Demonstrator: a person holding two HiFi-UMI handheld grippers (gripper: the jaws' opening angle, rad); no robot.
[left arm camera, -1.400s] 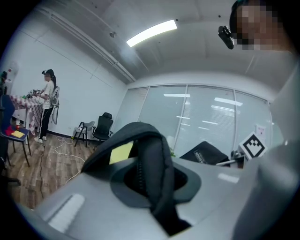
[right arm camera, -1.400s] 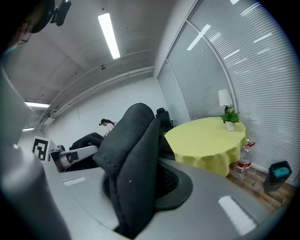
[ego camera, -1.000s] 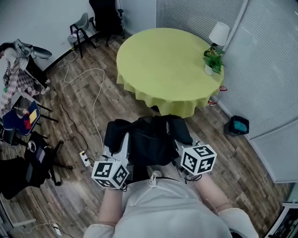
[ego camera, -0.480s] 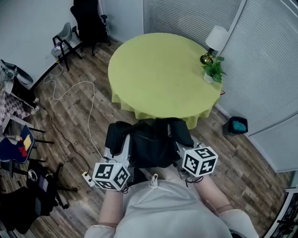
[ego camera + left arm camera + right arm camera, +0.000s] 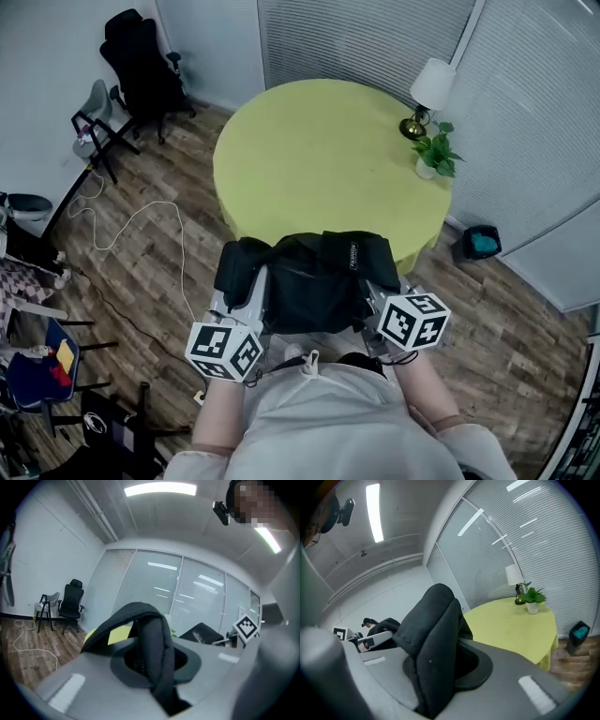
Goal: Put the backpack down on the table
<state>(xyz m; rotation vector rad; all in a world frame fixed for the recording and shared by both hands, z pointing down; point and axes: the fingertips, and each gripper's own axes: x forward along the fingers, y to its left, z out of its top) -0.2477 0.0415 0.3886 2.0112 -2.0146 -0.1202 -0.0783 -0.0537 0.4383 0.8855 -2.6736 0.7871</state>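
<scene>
so, black backpack (image 5: 314, 281) hangs in the air right in front of the person's torso, carried between both grippers and not lying on the table. left gripper (image 5: 152, 663) has its jaws nearly together, pinching a black strap (image 5: 151, 630) that loops up out of the grip. right gripper (image 5: 438, 672) is the same, jaws squeezed on a thick padded strap (image 5: 433, 616) that stands up between them. in the head view the marker cubes sit at either side of the bag, left cube (image 5: 223, 350) lower left and right cube (image 5: 414, 321) lower right, with the grey gripper bodies reaching forward into the backpack's sides. round table (image 5: 319, 159) with a yellow-green cloth is just beyond the bag. the bag's far edge overlaps the table's near rim in the head view, and i cannot tell if it touches the cloth. the tabletop has a white-shaded lamp (image 5: 429, 89) and a small potted plant (image 5: 436, 155) close together at its right edge. a black office chair (image 5: 141, 70) stands at the far left by the wall, a white cable (image 5: 131, 220) trails on the wood floor (image 5: 159, 272), and a dark bin (image 5: 480, 244) sits to the right of the table.
</scene>
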